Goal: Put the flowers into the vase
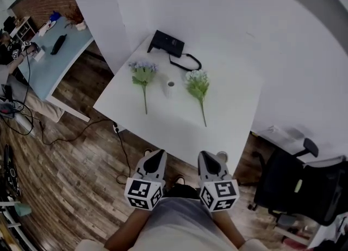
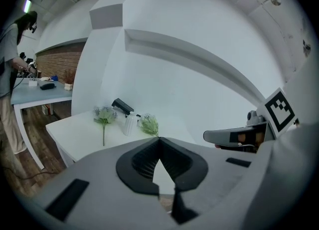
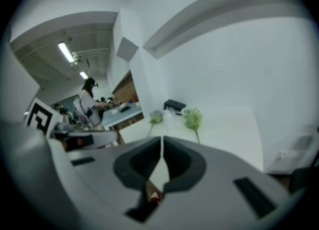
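My left hand-held gripper and right hand-held gripper hover side by side at 6 o'clock, by the near edge of the white surface. Both are clenched with nothing between the jaws. Farther out, the small white vase stands upright on the surface. A flower with bluish blooms lies flat at its 9 o'clock and a flower with pale green blooms at its 3 o'clock, neither touching it. At the vase's 12 o'clock sits a black box with a cable.
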Motion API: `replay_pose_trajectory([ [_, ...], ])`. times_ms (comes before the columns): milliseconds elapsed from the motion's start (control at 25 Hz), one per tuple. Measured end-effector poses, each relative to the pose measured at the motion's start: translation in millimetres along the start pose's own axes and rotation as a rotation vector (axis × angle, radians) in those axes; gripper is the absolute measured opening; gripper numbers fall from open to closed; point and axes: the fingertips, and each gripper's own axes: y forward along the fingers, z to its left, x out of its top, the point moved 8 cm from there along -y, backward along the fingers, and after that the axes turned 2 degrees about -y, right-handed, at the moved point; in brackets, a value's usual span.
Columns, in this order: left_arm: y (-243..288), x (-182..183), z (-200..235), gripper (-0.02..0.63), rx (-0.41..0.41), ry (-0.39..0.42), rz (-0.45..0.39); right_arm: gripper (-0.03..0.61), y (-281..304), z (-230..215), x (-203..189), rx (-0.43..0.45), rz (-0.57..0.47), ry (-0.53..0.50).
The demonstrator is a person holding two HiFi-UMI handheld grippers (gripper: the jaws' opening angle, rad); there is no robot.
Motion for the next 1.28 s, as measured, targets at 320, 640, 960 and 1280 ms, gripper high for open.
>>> replay_pose_trajectory([
  [320, 31, 15, 52, 0.021, -0.023, -0.033, 0.04, 0.025, 58, 9, 11, -0.015, 0.078, 0.01],
  [640, 65, 52, 109, 0.021, -0.104, -0.014, 0.068, 0.025, 120, 41, 37, -0.037, 0.106, 0.017],
  [960, 79, 83, 142, 0.021, -0.257, 0.017, 0.058, 0.025, 156, 79, 61, -0.099, 0.086, -0.001],
  [1280, 109, 88, 130, 0.021, -0.383, 0.0, 0.08, 0.025, 152, 65, 77, -0.196, 0.095, -0.04],
])
